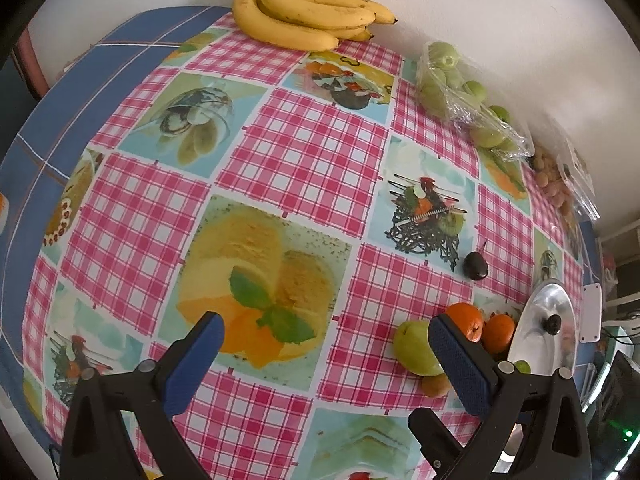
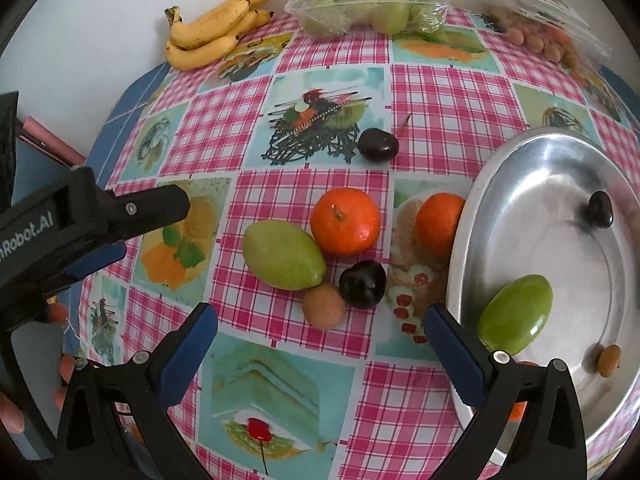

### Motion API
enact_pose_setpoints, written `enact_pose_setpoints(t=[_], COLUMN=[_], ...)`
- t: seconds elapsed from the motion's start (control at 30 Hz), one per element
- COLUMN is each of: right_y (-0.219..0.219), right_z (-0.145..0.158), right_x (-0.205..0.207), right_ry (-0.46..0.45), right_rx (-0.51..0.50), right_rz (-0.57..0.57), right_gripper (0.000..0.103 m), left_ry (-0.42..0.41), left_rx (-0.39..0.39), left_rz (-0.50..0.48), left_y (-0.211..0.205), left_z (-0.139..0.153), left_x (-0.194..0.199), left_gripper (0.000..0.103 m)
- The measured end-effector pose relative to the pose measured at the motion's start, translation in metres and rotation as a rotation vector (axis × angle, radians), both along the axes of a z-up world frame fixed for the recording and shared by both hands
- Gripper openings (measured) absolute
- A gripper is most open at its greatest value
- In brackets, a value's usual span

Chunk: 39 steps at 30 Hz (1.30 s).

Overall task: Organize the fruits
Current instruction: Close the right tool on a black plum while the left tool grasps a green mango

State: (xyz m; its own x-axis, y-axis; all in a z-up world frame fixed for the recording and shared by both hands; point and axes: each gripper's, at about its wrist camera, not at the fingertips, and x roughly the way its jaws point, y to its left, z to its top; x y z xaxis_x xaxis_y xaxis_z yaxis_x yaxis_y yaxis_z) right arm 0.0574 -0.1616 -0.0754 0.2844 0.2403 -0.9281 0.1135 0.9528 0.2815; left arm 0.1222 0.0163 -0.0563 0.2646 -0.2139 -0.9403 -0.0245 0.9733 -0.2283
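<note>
Both views were brightly and evenly lit by soft, diffuse light, with only faint, short shadows under the fruit. The metal plate (image 2: 540, 168) at the right of the right wrist view carried a pale glare patch and smeared reflections. Fisheye distortion bulged the checked cloth (image 1: 304, 152) outward and bent its straight lines toward the rim, and black vignette filled all 4 corners. Focus was fairly sharp at centre and softer at the edges, with mild compression blur throughout.
</note>
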Motion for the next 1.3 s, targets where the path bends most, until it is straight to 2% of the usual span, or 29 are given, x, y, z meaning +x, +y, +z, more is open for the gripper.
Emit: enact_pose_setpoints(t=[0.37,0.6,0.7,0.77,0.83,0.93,1.03,1.1,1.2,1.3], right_y=[-0.019,-0.027,-0.027,-0.029,-0.030,-0.029,-0.025,-0.023,-0.021,-0.017], right_z=[0.000,0.002,0.004,0.004,0.003,0.003,0.001,-0.001,-0.003,-0.003], right_x=[0.000,-0.001,-0.002,-0.002,-0.003,-0.002,-0.001,0.001,0.003,0.005], right_ry=[0.001,-0.013,-0.020,-0.022,-0.017,-0.021,-0.019,-0.016,-0.015,-0.019], right_rx=[-0.038,-0.046,-0.096,-0.102,-0.088,-0.088,-0.084,-0.087,-0.087,-0.089], right_rz=[-0.070,-0.114,-0.119,-0.126,-0.134,-0.131,-0.120,-0.113,-0.104,-0.088], right_gripper=[0.102,0.102,0.088,0.073,0.072,0.058,0.054,0.047,0.046,0.042], left_ry=[0.026,0.071,0.080,0.084,0.086,0.090,0.101,0.111,0.130,0.152], left_rx=[-0.002,-0.044,-0.082,-0.121,-0.134,-0.141,-0.162,-0.167,-0.178,-0.200], left_rz=[-0.022,-0.050,-0.064,-0.076,-0.085,-0.103,-0.108,-0.105,-0.095,-0.086], left_y=[-0.006,-0.015,-0.022,-0.027,-0.032,-0.040,-0.044,-0.046,-0.048,-0.048], left_z=[-0.007,-0.018,-0.021,-0.023,-0.024,-0.027,-0.029,-0.032,-0.037,-0.040], left_x=[0.002,0.001,0.001,0.000,0.000,-0.001,-0.001,-0.001,-0.001,-0.001], left_gripper=[0.103,0.103,0.101,0.098,0.090,0.084,0.077,0.074,0.068,0.067])
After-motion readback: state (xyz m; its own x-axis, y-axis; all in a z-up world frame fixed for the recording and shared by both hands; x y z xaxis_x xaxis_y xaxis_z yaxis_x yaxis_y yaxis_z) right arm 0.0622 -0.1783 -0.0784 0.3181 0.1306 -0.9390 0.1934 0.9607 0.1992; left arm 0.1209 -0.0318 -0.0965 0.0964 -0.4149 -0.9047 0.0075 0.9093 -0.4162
